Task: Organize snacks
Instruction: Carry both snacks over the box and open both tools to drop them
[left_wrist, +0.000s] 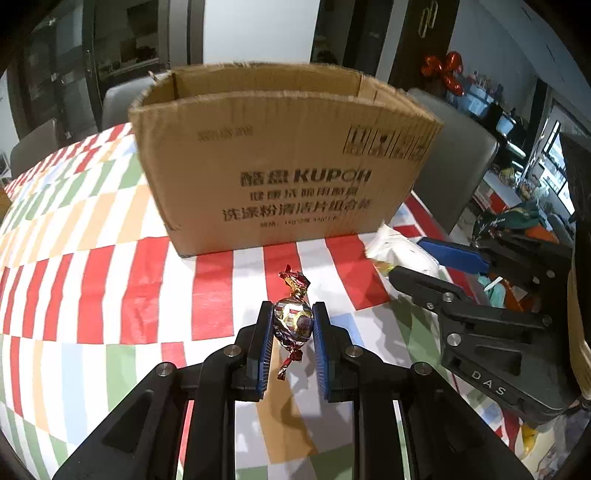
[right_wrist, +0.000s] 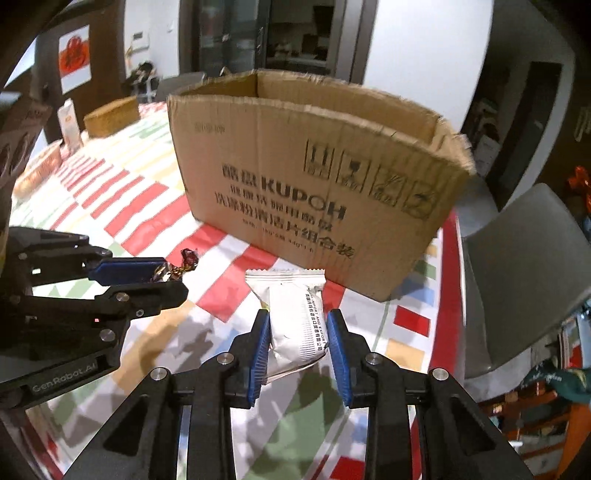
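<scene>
I see the table (left_wrist: 110, 280) under a checked cloth (right_wrist: 155, 206), carrying an open cardboard box (left_wrist: 284, 166); grey chairs (right_wrist: 524, 273) stand beyond. My left gripper (left_wrist: 293, 325) pinches a foil candy (left_wrist: 293, 319); my right gripper (right_wrist: 297, 338) pinches a white packet (right_wrist: 295, 321).

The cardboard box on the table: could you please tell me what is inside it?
Only bare inner walls near the rim of the cardboard box show from either wrist view. Its front wall hides the floor and any contents, so whether snacks are inside cannot be told.

White snack packet (right_wrist: 295, 317) is clamped in right gripper (right_wrist: 297, 332); cardboard box (right_wrist: 314, 173) at twelve o'clock; left gripper (right_wrist: 162, 275), pinching a foil candy (right_wrist: 189, 258), at nine o'clock.
</scene>
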